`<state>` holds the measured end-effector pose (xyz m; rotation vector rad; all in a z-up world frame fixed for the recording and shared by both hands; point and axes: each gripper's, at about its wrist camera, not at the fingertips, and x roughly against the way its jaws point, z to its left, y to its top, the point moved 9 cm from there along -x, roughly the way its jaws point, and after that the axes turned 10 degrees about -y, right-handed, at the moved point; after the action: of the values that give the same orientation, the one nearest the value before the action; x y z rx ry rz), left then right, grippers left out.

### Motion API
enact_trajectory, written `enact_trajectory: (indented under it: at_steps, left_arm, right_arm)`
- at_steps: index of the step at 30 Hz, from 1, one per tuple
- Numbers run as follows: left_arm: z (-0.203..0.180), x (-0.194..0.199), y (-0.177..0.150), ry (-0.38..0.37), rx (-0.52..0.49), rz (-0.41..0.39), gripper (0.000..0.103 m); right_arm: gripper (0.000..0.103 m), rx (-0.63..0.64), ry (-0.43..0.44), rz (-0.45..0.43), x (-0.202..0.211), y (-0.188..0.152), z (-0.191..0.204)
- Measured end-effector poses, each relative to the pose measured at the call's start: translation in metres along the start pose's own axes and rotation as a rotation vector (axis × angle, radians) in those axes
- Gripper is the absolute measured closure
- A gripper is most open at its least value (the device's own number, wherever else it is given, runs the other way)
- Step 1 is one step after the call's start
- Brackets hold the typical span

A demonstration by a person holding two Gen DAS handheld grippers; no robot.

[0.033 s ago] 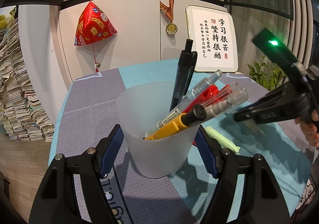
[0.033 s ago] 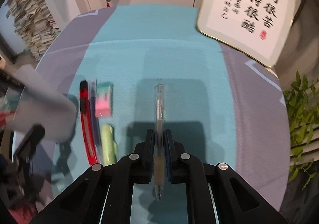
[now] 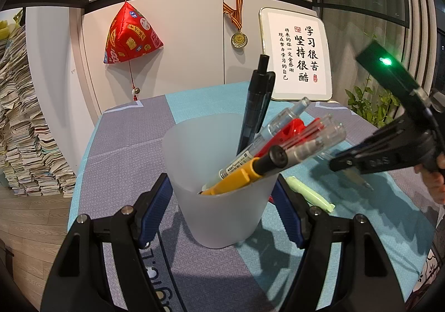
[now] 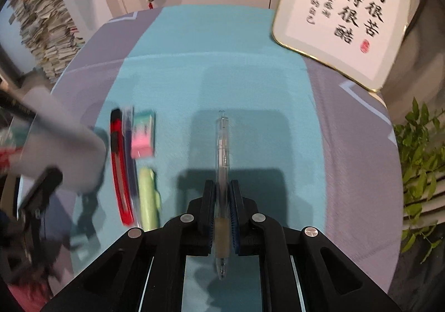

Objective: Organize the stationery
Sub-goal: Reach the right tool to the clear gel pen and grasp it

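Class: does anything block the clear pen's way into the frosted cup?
The right gripper clamps the clear plastic pen. The frosted plastic cup is partly blocked: its pens lean across the right side; the left side is open.

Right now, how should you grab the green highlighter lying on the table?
The green highlighter lies flat beside the red utility knife. Probably come from above and pinch its middle across the narrow width, because the long body lies flat and its right side is open.

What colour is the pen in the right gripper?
Clear pen with a yellowish grip, seen best in the right wrist view.
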<state>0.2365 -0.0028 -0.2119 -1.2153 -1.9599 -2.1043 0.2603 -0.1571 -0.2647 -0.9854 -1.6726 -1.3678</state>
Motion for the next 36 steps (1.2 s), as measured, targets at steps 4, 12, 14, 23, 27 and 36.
enact_trajectory:
  at_steps: [4,12,14,23,27,36]
  left_arm:
    - [0.000,0.000,0.000,0.000,0.000,0.000,0.031]
    - [0.000,0.000,0.000,-0.001,0.000,0.000,0.031]
    - [0.000,-0.001,0.000,-0.001,0.000,0.000,0.031]
    - [0.001,-0.001,-0.001,-0.001,0.002,0.002,0.031]
    - [0.001,-0.001,-0.001,-0.001,0.001,0.002,0.031]
    - [0.001,-0.001,-0.001,-0.001,0.001,0.002,0.031]
  right_arm:
    - [0.092,0.018,-0.004,0.029,-0.001,-0.010,-0.004]
    - [0.091,-0.034,0.006,0.008,-0.003,0.005,-0.014]
    - [0.091,-0.041,-0.004,0.008,-0.005,0.012,-0.015]
    - [0.091,-0.042,0.001,0.035,-0.017,0.028,-0.017]
    - [0.091,-0.041,-0.003,0.037,-0.021,0.032,-0.017]
    - [0.091,-0.044,-0.014,0.038,-0.023,0.034,-0.016]
